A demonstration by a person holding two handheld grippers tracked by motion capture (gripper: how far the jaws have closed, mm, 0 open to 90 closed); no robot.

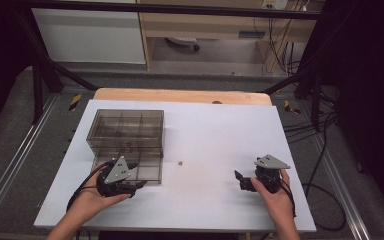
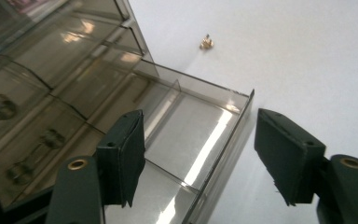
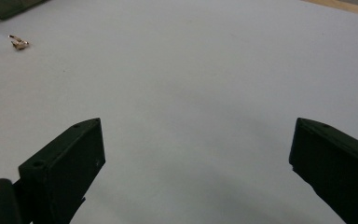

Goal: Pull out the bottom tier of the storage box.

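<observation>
left gripper view: your left gripper (image 2: 198, 161) stands open, gripping nothing; the pulled-out drawer (image 2: 200, 126) front lies between its fingers (image 2: 123, 156), untouched.

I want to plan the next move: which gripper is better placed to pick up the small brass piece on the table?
Probably the left gripper. It hovers at the pulled-out drawer of the smoky box, open and empty, with the brass piece just beyond. The right gripper, also open, sits farther across the white table.

White table sheet (image 1: 205, 130) (wooden edge beyond)
</observation>
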